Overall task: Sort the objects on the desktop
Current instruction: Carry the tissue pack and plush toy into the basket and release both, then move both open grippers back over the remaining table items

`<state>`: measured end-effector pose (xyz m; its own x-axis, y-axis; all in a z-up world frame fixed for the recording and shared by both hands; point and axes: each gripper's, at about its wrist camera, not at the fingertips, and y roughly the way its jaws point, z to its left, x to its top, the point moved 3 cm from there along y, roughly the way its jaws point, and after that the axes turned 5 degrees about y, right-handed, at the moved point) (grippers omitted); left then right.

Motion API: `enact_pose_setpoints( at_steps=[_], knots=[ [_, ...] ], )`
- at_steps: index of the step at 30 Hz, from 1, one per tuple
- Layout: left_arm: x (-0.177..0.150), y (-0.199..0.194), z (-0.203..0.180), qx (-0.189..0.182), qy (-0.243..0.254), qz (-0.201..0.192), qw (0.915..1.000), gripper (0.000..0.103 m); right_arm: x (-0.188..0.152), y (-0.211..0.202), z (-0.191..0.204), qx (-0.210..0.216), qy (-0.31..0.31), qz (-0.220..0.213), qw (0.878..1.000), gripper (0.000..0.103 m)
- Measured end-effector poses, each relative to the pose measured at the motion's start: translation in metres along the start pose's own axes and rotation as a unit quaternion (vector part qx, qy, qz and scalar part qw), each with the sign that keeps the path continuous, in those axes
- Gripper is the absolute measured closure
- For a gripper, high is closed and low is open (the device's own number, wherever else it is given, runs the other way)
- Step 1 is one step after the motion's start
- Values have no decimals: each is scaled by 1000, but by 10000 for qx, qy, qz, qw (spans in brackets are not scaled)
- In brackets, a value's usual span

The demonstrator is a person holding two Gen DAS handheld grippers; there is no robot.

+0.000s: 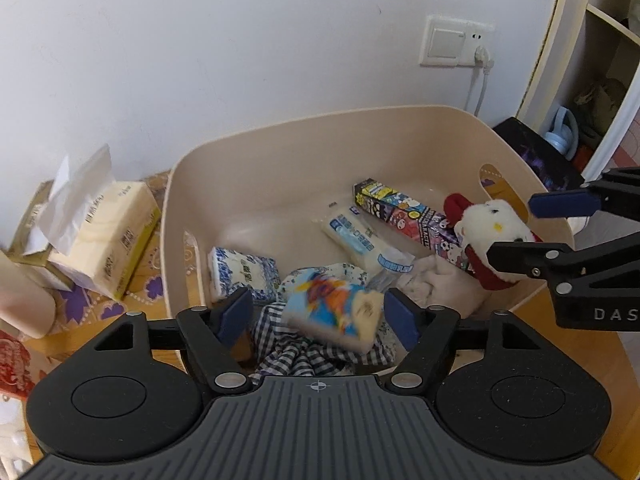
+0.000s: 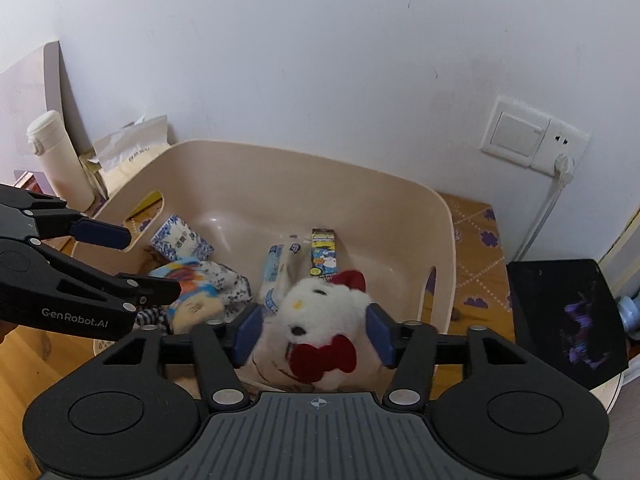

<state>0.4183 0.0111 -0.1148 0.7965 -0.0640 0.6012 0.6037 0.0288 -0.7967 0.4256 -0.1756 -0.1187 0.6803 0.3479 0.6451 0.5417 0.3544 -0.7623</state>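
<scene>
1. Cartoon-print pack (image 1: 334,312) betw. left gripper's pads: motion-blurred, print unreadable.
2. Checked cloth (image 1: 292,354): mostly hidden under the pack & gripper body.
3. Plush cat (image 1: 494,232): lower part covered by right gripper's finger in left view.
4. Red item (image 1: 14,364): cut off at left edge, can't ID.

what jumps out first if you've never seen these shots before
The white plush cat with red bows grabs the eye first, sitting between the spread blue fingers of the right gripper at the near right end of the beige plastic tub. To its left, the left gripper straddles a blurred, brightly printed cartoon pack over checked cloth in the same tub.
</scene>
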Motion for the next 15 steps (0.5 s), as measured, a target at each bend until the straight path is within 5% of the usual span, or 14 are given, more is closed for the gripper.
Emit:
enact_pose_setpoints(
  at_steps=[6, 15],
  knots=[
    [-3, -27, 0, 147, -62, -355, 9992, 22, -3, -21, -3, 10, 42, -214, 9998, 24],
    [-24, -54, -14, 199, -24, -378, 9991, 22, -27, -58, -22, -89, 87, -340, 9993, 12]
  ],
)
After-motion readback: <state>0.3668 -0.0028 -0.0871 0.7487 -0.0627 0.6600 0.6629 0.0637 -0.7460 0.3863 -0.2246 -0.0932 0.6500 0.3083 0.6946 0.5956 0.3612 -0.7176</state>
